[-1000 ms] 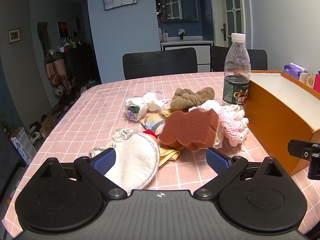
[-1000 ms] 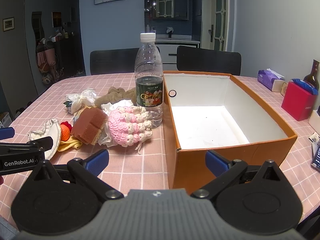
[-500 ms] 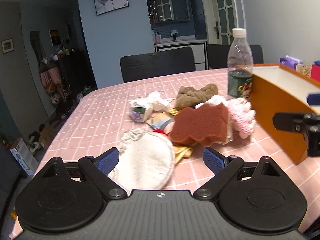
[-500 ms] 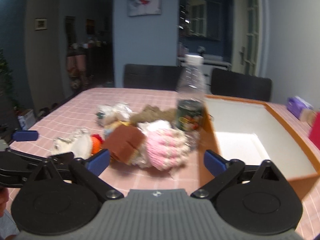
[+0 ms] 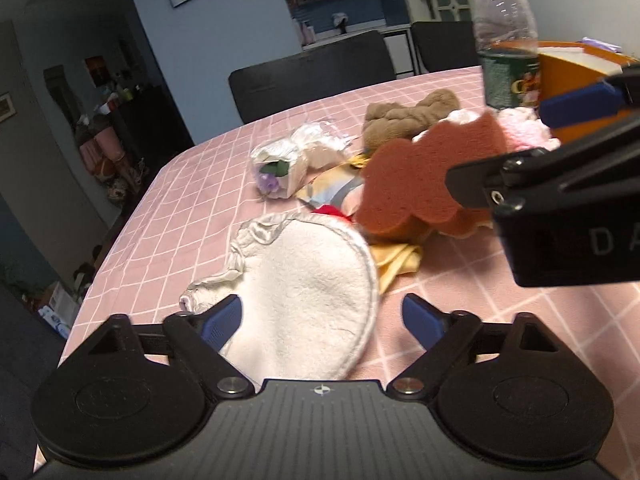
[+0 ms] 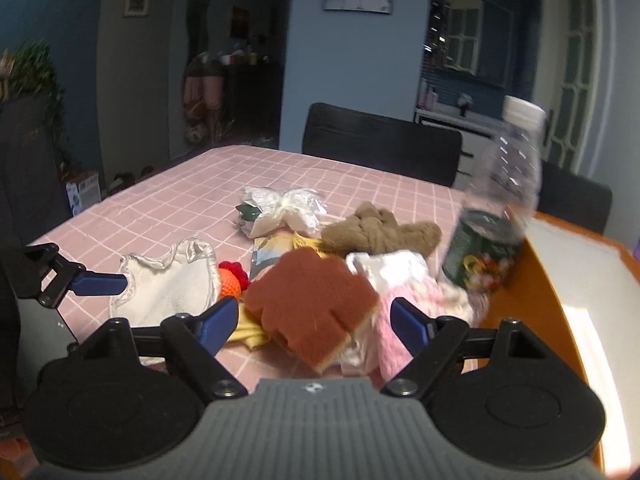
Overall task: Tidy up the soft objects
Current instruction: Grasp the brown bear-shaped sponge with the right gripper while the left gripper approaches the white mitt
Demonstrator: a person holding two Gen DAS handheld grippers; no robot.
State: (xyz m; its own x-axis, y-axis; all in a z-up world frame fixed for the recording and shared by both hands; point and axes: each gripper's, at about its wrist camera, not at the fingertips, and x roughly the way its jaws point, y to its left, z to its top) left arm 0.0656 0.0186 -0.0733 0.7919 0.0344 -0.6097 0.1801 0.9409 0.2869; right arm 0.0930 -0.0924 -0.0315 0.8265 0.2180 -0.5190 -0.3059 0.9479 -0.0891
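Your right tool (image 6: 310,322) wide, jaws just been closing, nothing gripped; brown sponge (image 6: 316,300) dead ahead between pads, long axis across jaws. Your left tool (image 5: 322,316) wide, empty, straddling white cloth (image 5: 312,292) toward tabletop's near edge.

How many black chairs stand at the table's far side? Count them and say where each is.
2. One chair stands past the far edge of the table, behind the soft pile; the second chair is right of it, behind the bottle. Others may sit out of view.
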